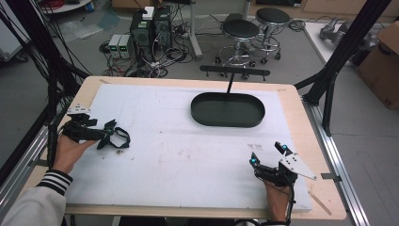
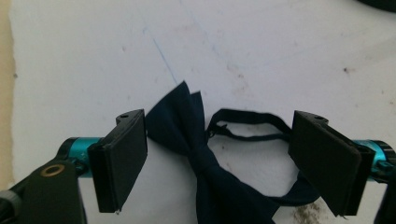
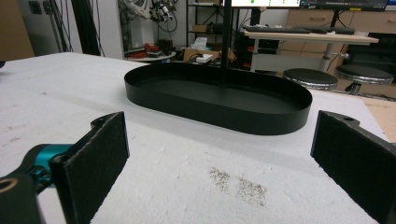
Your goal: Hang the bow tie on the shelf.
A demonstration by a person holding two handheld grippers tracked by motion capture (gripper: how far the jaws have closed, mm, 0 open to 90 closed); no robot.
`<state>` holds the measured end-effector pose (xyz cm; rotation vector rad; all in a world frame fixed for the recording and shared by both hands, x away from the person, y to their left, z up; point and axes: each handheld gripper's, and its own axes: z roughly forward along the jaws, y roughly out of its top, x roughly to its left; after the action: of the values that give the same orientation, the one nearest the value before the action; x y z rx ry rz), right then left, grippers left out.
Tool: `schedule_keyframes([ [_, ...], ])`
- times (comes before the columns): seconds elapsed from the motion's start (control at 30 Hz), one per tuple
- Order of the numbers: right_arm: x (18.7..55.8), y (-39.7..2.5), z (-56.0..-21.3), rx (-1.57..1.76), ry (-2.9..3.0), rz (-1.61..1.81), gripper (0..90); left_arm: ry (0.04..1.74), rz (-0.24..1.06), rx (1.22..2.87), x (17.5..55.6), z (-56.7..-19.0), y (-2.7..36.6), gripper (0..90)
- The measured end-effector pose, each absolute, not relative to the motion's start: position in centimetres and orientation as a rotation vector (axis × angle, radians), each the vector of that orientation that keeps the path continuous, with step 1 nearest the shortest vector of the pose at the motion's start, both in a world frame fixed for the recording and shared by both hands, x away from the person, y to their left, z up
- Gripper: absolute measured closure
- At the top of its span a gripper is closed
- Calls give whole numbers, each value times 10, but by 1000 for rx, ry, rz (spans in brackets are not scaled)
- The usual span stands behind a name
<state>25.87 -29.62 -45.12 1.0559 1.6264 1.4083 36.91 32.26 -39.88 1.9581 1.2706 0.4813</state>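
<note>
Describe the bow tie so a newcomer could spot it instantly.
Start at the white mat covering the table, then go to its left edge, where the open left gripper sits. The bow tie lies flat between its jaws: dark navy fabric with a thin looped strap, unlike the rigid black oval tray farther back.

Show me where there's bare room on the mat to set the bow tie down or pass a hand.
Widest bare patch: the white mat between the bow tie and the right gripper, in front of the black tray. The strip left of the tray is bare too. Crowded only at the left gripper, open around the bow tie. The tray looks empty.
</note>
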Motion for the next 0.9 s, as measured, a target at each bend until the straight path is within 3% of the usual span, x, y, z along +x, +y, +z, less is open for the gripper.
schedule_keyframes([
  [0.23,258,-296,-451,1060,1622,1408,32,1338,477,2039,376,-405,318,209],
  [0.37,258,-296,-451,1059,1622,1409,32,1351,468,2091,378,-409,314,278],
  [0.63,259,-297,-451,1054,1622,1410,33,1409,467,2098,382,-413,313,313],
  [0.77,258,-297,-451,1055,1622,1409,33,1410,480,2117,384,-414,309,392],
  [0.9,258,-297,-451,1058,1621,1411,33,1418,459,2138,385,-417,309,410],
])
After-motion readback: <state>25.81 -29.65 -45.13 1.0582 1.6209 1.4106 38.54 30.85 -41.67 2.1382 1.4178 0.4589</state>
